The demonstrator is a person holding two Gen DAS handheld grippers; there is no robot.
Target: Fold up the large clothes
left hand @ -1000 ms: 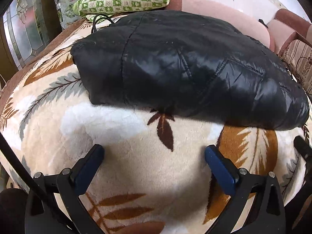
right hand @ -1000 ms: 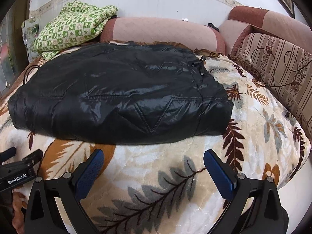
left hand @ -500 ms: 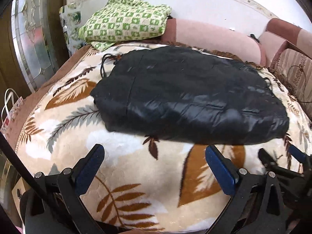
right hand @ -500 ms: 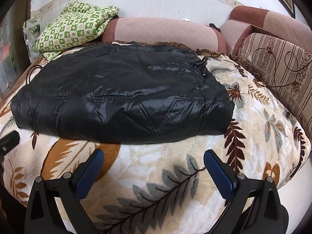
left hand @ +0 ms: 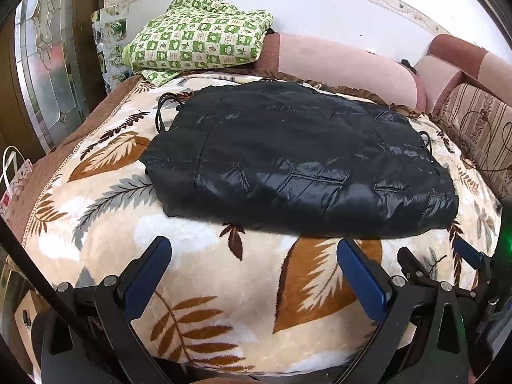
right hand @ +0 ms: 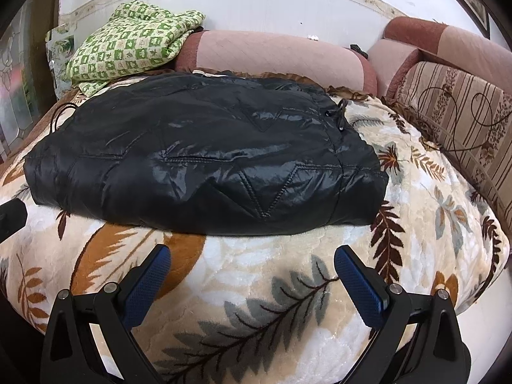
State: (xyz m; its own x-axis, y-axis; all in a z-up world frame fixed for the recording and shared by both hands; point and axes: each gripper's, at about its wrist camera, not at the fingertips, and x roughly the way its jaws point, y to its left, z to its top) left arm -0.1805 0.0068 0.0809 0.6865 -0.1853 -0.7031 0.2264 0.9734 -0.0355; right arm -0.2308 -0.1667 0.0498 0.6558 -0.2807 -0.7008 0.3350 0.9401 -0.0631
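The black puffer jacket lies folded on the leaf-print blanket, your left gripper and right gripper both spread and empty, so the fold looks finished and next comes only a tidy-up if any.

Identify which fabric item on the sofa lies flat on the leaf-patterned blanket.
The shiny black quilted jacket; the green checked cloth sits bunched on the pink bolster behind.

Glossy black jacket, leaf-patterned blanket
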